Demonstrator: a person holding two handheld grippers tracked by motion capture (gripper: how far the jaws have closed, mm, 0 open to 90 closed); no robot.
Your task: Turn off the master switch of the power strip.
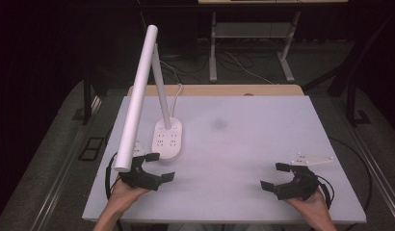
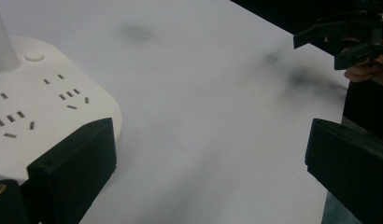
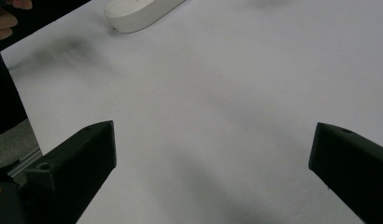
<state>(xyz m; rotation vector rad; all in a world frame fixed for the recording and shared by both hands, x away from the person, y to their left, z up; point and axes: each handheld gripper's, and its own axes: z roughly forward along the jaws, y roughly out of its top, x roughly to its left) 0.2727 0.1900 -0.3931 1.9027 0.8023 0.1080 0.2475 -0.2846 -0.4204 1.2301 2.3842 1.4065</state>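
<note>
High view overlooks the table (image 1: 243, 144); gripper views skim it closely, facing inward.

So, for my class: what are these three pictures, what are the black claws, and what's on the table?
A person sits at a white table holding hand-held tongs in each hand: the left tongs and the right tongs. Both are open and hold nothing. The high view looks down from above. The other two pictures come from cameras riding on the tongs, looking out between their black jaws. On the table stands a white desk lamp whose base has power sockets; the left tongs are close beside it.
</note>
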